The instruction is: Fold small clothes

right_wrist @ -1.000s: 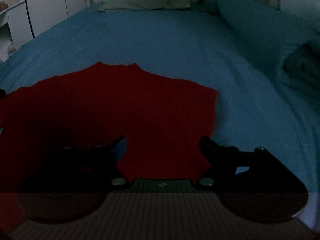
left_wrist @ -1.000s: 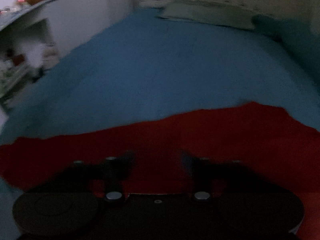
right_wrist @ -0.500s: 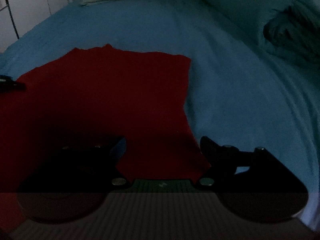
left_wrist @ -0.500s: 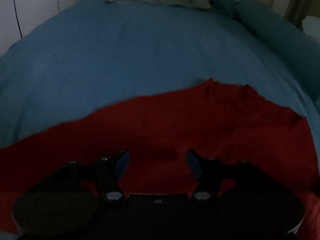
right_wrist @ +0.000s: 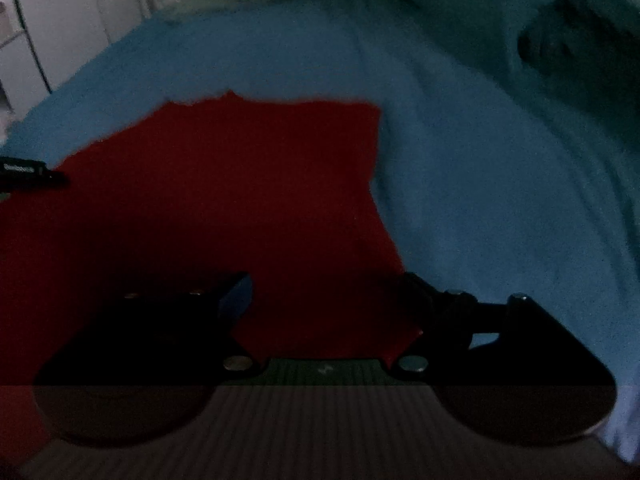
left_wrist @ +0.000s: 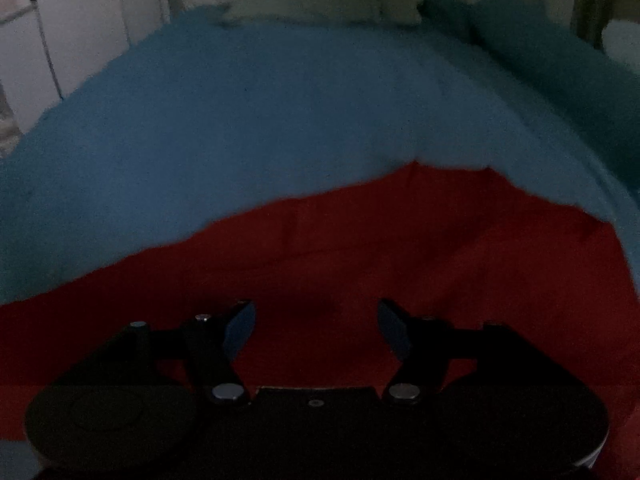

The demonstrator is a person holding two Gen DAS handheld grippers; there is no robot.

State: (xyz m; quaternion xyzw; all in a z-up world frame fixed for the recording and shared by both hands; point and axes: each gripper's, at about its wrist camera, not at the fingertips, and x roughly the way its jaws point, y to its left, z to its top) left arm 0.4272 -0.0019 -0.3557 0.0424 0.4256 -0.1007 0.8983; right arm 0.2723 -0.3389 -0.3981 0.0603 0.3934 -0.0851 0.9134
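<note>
Folding has barely begun, we judge: the red garment [left_wrist: 400, 264] lies spread flat on the blue bed [left_wrist: 260, 120], no fold visible. Our left gripper [left_wrist: 316, 316], jaws just widening, and right gripper [right_wrist: 324, 292] hover over it, both apart and empty.

You have one red garment [left_wrist: 400, 264] spread on the one bed [left_wrist: 240, 120], and it is the only piece of clothing you can count. At the head of that bed lies one pale pillow [left_wrist: 320, 6], with one teal bolster [left_wrist: 560, 64] to the pillow's right. Two grippers: left gripper [left_wrist: 316, 320], right gripper [right_wrist: 326, 292].
</note>
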